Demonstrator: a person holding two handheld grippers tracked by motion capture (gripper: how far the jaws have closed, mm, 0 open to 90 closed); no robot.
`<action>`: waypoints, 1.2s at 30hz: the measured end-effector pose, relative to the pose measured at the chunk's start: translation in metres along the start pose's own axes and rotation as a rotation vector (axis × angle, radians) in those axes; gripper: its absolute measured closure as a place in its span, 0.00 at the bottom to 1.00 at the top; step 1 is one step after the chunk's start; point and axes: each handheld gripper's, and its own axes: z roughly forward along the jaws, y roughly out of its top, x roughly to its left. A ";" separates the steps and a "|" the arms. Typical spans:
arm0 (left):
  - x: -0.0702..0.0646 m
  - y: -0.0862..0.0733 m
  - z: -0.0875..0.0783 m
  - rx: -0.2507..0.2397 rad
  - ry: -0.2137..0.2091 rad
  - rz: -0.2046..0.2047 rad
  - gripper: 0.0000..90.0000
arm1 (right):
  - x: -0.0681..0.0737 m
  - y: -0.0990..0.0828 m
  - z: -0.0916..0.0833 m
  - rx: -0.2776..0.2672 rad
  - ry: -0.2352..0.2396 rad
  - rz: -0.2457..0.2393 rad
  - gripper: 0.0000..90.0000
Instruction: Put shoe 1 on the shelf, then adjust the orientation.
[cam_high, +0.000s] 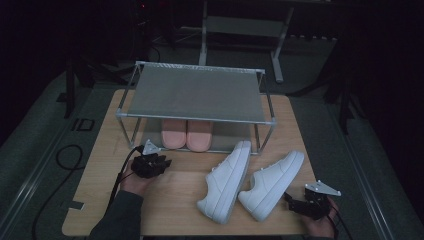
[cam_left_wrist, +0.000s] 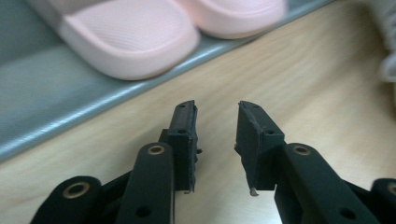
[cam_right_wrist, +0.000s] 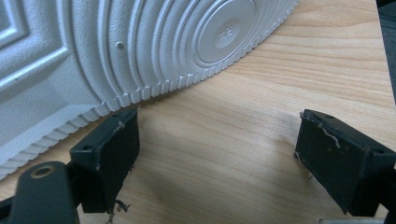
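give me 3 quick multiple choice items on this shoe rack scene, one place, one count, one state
1. Where are the pink slippers?
A on the rack's top shelf
B on the rack's lower shelf
C on the floor

2. How many white sneakers lie on the table?
A one
B two
C three

3. How do the left tongs stand?
A open, nothing between
B shut on a slipper
C shut on a sneaker

Answers:
1 B, they sit under the grey top shelf.
2 B, left sneaker, right sneaker.
3 A, bare wood shows between the jaws.
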 end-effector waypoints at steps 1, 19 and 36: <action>-0.003 -0.001 -0.001 -0.002 -0.013 0.000 0.73 | 0.000 0.000 0.000 0.000 0.000 0.000 0.15; -0.037 -0.005 0.008 0.021 -0.133 0.044 0.70 | 0.000 0.000 0.000 0.000 0.001 0.000 0.15; -0.065 -0.003 0.017 0.036 -0.232 0.102 0.93 | 0.000 0.000 0.000 0.000 0.001 -0.001 0.15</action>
